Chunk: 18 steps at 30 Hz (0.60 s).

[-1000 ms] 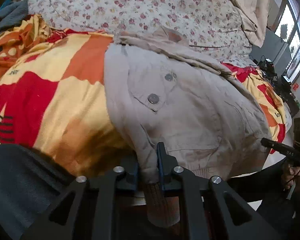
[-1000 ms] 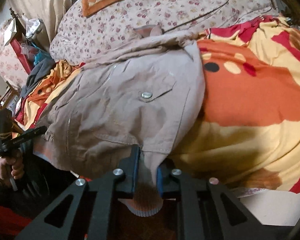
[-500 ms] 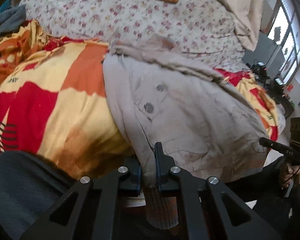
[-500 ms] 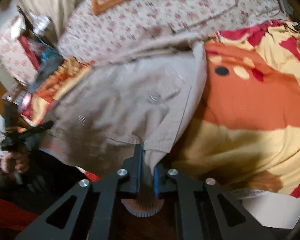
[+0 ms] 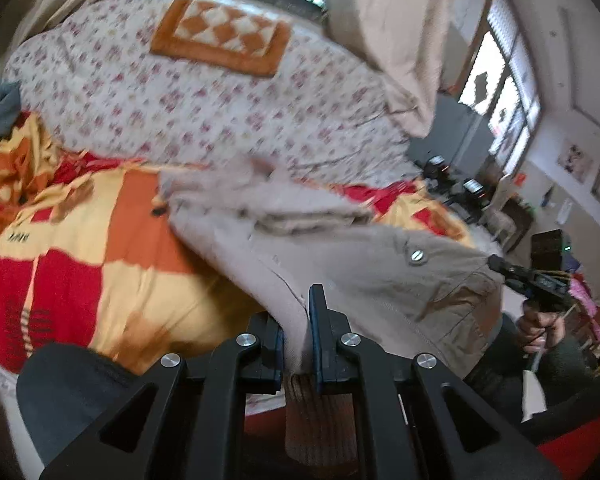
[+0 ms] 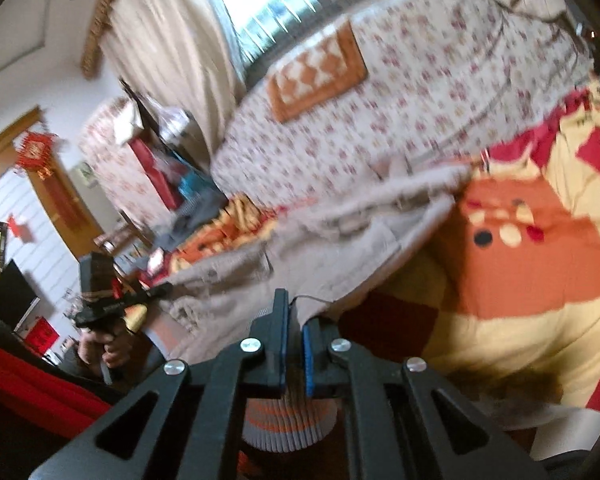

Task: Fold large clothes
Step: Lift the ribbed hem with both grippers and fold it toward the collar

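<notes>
Both grippers have come up off the bed since the earlier frames, hem of the jacket [image 5: 364,280] lifted with them, camera now sees window and curtains past the bedding; both views motion-blurred. Left gripper [image 5: 298,334] pressed together, pinching the jacket's bottom edge between its blue pads, ribbed knit band hanging below the fingers. Right gripper [image 6: 294,330] also clamped tight on the hem at the other corner, striped ribbed band drooping under it. Jacket stretches ahead of both grippers, near edge raised, far part with collar lying bunched on the orange, red and yellow blanket [image 5: 100,248]. Snap button [image 5: 417,257] shows on the jacket, ahead and right of the left gripper. Floral sheet [image 5: 188,108] further ahead, beyond the blanket, with an orange checkered cushion [image 5: 222,36] on it at the far end. From the left wrist view, the right gripper sits off to the right, held in the person's hand [image 5: 540,326]; from the right wrist view, the left gripper is off to the left, also in a hand [image 6: 108,346]. Beige curtains [image 6: 168,36] hang beyond the bed.
</notes>
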### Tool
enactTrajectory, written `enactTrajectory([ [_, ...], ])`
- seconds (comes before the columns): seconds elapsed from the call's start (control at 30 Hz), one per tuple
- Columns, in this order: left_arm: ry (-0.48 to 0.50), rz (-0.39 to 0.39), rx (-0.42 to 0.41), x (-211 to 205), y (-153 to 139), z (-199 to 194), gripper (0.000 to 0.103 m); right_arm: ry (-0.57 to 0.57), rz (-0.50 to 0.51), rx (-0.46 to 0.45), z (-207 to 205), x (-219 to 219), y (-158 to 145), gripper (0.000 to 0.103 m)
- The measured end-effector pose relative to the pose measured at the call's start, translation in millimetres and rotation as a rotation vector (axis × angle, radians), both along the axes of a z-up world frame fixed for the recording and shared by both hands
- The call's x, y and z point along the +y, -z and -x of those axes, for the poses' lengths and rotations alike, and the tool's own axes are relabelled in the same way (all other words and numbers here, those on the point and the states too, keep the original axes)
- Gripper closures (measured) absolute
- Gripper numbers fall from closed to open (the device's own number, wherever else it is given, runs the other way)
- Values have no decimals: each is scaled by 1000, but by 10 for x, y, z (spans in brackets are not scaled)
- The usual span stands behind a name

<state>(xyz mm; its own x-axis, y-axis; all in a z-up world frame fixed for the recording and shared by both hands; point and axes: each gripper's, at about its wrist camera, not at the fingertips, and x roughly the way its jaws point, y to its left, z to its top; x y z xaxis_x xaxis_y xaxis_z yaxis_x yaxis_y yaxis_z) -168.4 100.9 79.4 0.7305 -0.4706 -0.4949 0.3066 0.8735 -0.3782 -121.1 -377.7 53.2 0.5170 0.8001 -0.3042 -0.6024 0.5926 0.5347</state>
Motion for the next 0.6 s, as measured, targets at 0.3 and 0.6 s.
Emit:
enactTrajectory([
  [0.3, -177, 71, -5, 262, -254, -556, 103, 150, -23, -30, -461, -176, -320, 98],
  [0.6, -259, 40, 45, 366, -245, -1626, 103, 326, 19, 38, -1788, 40, -339, 99],
])
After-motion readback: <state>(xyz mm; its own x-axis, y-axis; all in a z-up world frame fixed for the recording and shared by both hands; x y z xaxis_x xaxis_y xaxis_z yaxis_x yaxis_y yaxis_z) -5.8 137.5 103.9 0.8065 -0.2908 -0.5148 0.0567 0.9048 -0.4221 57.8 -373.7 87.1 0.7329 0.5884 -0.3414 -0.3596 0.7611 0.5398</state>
